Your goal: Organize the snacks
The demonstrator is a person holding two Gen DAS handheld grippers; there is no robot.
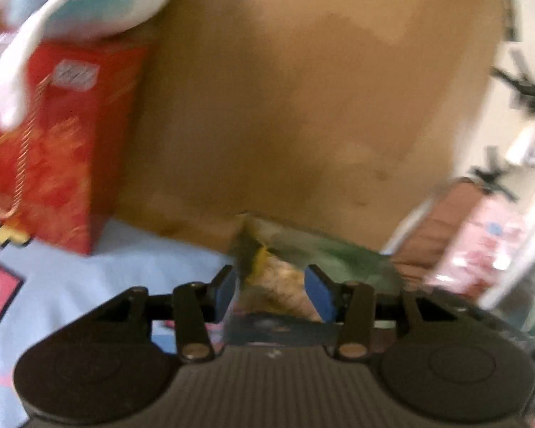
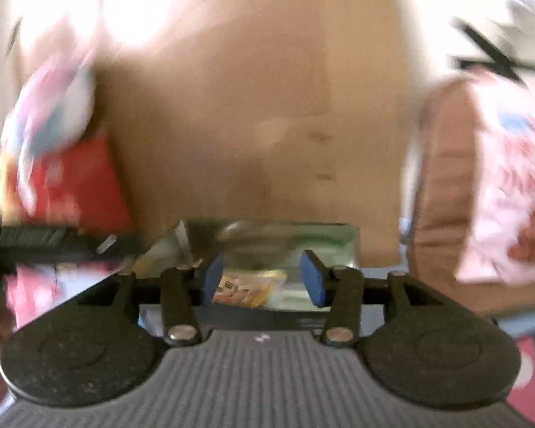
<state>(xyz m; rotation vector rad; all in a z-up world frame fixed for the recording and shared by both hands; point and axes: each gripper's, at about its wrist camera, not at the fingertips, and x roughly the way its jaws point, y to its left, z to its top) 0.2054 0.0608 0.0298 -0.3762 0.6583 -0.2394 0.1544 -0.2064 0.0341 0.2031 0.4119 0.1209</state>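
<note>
**Both tongs around one snack packet, in front of the cardboard box**

Left wrist view: heavy motion blur. Left tongs (image 1: 271, 294) partly open, blue pads either side of a green/yellow snack packet (image 1: 285, 278). Gap visible between pads and packet on both sides, so I can't tell if they actually grip. Packet sits at the foot of a big brown cardboard box (image 1: 303, 107). Red carton (image 1: 53, 142) stands left of the box, on a light blue sheet (image 1: 125, 274). A pastel plush toy (image 1: 71, 0) rests on top of the red carton.

Right wrist view: also blurred. Right tongs (image 2: 264, 278) partly open, the same packet (image 2: 285, 249) lying between the pads; contact not discernible. Cardboard box (image 2: 249, 107) straight ahead. A pink printed pack (image 2: 510, 192) to the right. Left tongs' body (image 2: 35, 242) pokes in from the left edge.
</note>
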